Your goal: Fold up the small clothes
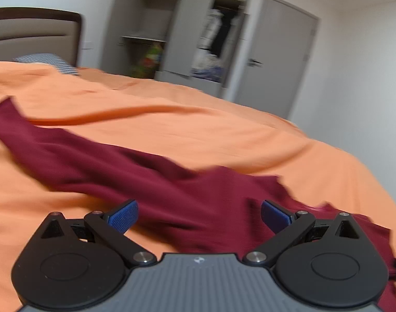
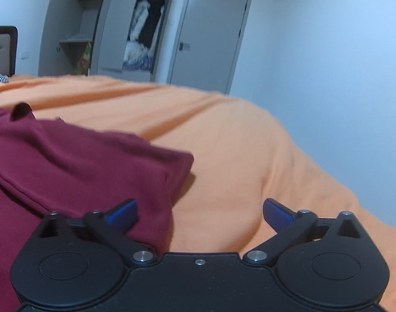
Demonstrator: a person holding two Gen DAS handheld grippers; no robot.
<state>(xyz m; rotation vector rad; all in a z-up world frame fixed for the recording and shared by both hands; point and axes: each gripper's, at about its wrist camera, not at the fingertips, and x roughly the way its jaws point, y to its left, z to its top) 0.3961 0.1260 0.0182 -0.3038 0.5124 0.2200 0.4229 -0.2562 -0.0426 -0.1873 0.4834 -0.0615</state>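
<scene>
On the bed (image 1: 224, 135), across its orange cover, a maroon garment (image 1: 135, 171) is lying loose and only partly folded. Both tongs are hovering low over it with their blue pads spread wide and nothing between them.

From the left wrist view, the left tongs (image 1: 199, 215) are pointing straight at the cloth, which is running as a long band from the far left toward the near right, passing under the gap between the pads.

From the right wrist view, the right tongs (image 2: 200, 214) are sitting at the garment's right end: a doubled-over corner (image 2: 172, 166) is lying just ahead of the left pad, while bare cover is showing ahead of the right pad. That corner seems the likelier next grasp, so the right tongs are looking nearer, needing a small shift leftward.
</scene>
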